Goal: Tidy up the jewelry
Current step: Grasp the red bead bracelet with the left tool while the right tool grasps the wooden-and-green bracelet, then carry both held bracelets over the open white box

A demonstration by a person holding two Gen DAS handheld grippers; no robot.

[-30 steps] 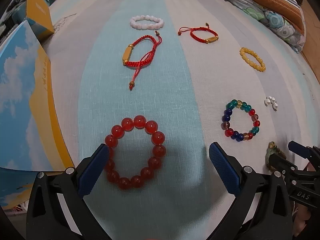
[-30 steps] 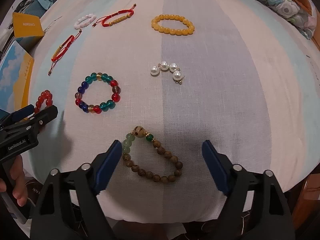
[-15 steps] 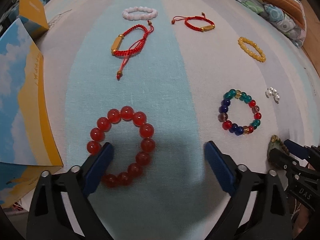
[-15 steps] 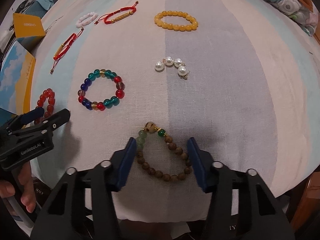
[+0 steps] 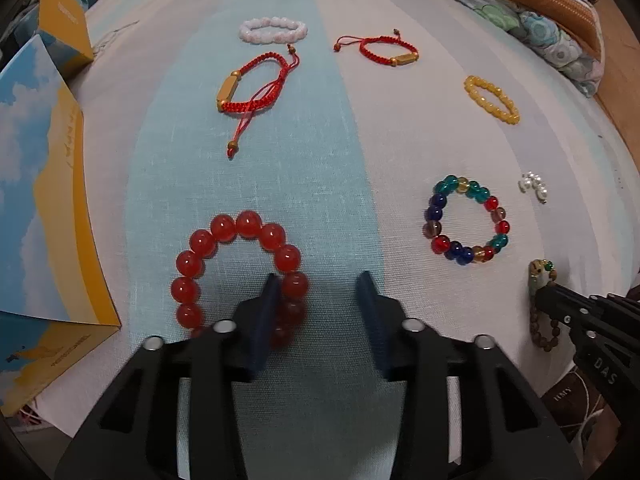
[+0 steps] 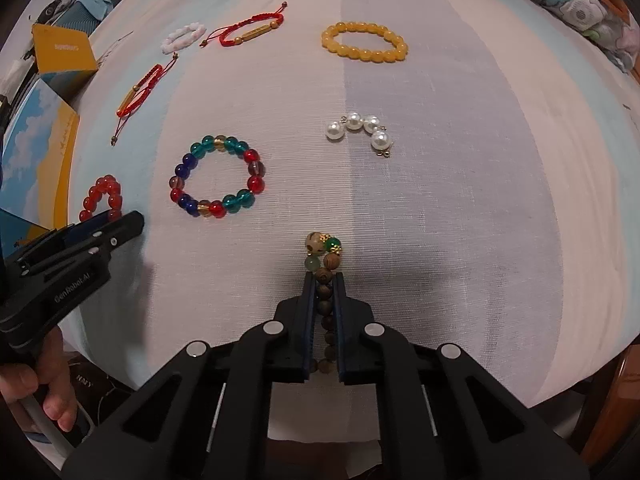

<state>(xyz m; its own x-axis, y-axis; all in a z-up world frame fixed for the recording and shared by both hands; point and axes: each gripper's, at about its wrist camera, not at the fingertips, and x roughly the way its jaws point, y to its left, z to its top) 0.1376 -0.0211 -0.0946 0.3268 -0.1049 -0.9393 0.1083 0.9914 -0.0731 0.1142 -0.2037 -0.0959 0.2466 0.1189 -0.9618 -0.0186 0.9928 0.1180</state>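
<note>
My right gripper [image 6: 323, 280] is shut on the brown wooden bead bracelet [image 6: 325, 264], squeezing it flat on the striped cloth; its green and carved beads stick out past the fingertips. My left gripper [image 5: 318, 280] is partly open, its left finger inside the ring of the red bead bracelet [image 5: 236, 264], the bracelet's right side between the fingers. The red bracelet also shows in the right wrist view [image 6: 102, 196]. The wooden bracelet shows at the far right of the left wrist view [image 5: 540, 276].
On the cloth lie a multicoloured bead bracelet [image 6: 218, 176], pearl pieces [image 6: 360, 130], a yellow bead bracelet [image 6: 364, 42], two red cord bracelets [image 5: 256, 88] [image 5: 384, 50] and a white bead bracelet [image 5: 274, 30]. A blue-and-yellow box [image 5: 44, 208] stands at left; pillows [image 5: 532, 12] at back right.
My right gripper has closed on the wooden bracelet, pinching it flat. My left gripper has narrowed and shifted so that its left finger sits inside the red bracelet.
</note>
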